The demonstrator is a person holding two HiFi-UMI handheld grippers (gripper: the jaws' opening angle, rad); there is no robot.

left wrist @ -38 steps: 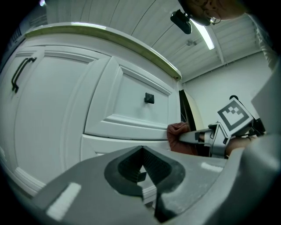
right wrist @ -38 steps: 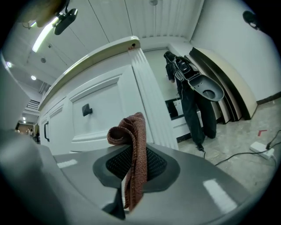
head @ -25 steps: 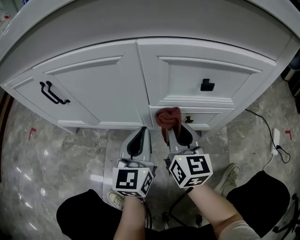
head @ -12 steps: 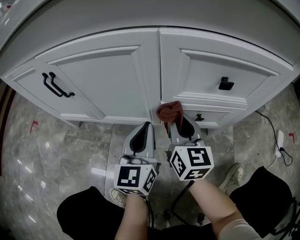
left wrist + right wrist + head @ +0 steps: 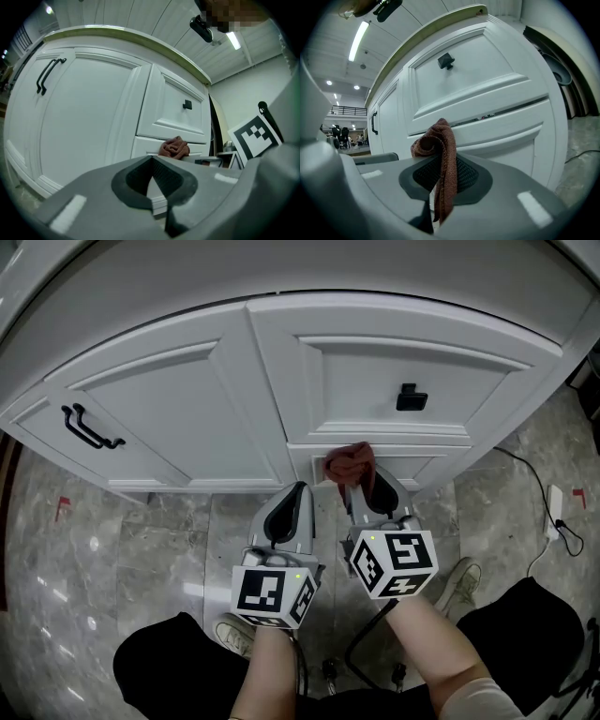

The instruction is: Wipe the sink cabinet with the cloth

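A white sink cabinet fills the upper head view, with a door on the left and two drawer fronts on the right. My right gripper is shut on a rust-red cloth, and the bunched cloth presses against the lower drawer front. In the right gripper view the cloth hangs out between the shut jaws, just in front of the drawer. My left gripper is shut and empty, held low beside the right one, a little short of the cabinet's base. The cloth also shows from the left gripper view.
The door has a black bar handle; the upper drawer has a black knob. Grey marble floor lies below. A white cable and plug lie on the floor at the right. A shoe stands near my right arm.
The cloth in my right gripper has slid to the right along the lower drawer front, from near the door's edge. The left gripper has stayed beside it.
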